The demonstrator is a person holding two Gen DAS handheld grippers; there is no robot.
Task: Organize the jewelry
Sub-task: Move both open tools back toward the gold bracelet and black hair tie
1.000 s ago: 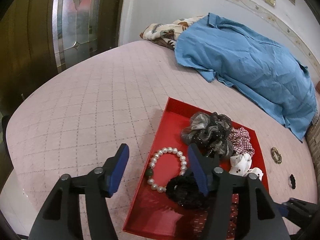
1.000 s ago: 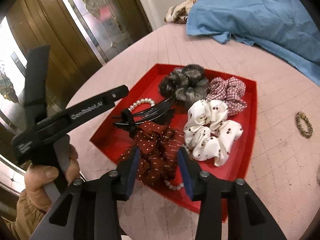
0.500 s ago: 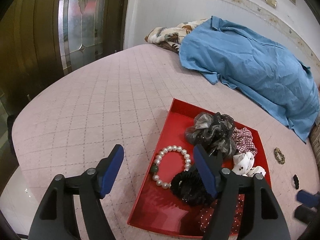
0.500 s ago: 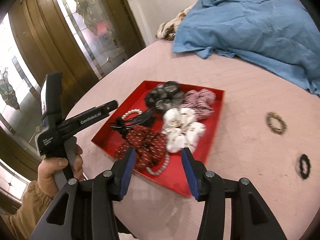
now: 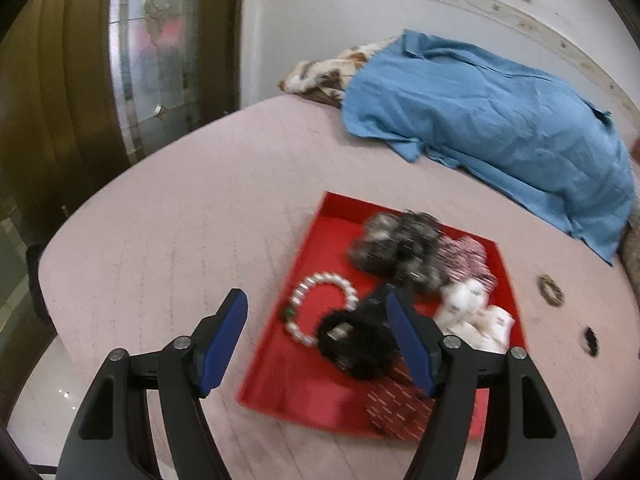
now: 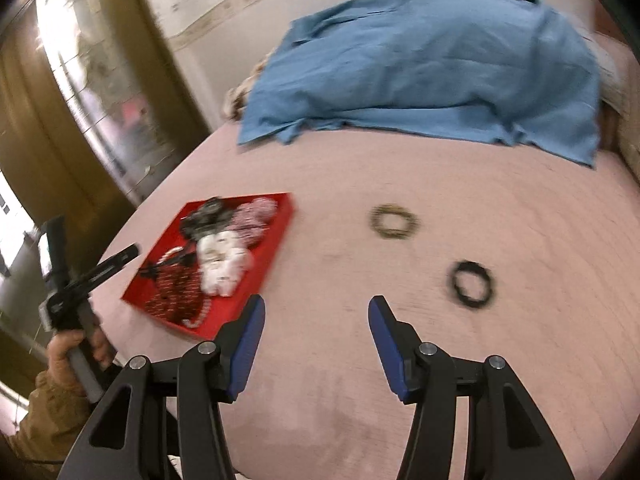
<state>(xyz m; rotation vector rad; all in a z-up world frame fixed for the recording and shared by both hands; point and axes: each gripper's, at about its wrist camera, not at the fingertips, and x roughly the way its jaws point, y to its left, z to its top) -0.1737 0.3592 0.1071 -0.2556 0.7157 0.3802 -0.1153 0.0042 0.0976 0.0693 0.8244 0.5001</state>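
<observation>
A red tray (image 5: 320,220) (image 6: 282,216) lies on the pink quilted bed. It holds a pearl bracelet (image 5: 320,280), a black fuzzy scrunchie (image 5: 360,344), a grey-black scrunchie (image 5: 396,248), a checked scrunchie (image 5: 466,260), a white scrunchie (image 5: 472,312) (image 6: 222,264) and a dark red dotted scrunchie (image 5: 394,404) (image 6: 176,288). A bronze hair tie (image 6: 394,222) (image 5: 551,289) and a black hair tie (image 6: 472,280) (image 5: 591,341) lie on the bed right of the tray. My left gripper (image 5: 316,336) is open and empty above the tray's near left edge. My right gripper (image 6: 316,328) is open and empty, short of the two hair ties.
A blue shirt (image 5: 500,128) (image 6: 420,64) lies spread over the far part of the bed, with a patterned cloth (image 5: 320,74) beside it. A wooden door with patterned glass (image 5: 152,40) stands to the left. The bed edge curves near at the left.
My right gripper let go of the dark red scrunchie, pulled back from the tray and swung right toward the two hair ties. My left gripper drew back slightly and stayed open.
</observation>
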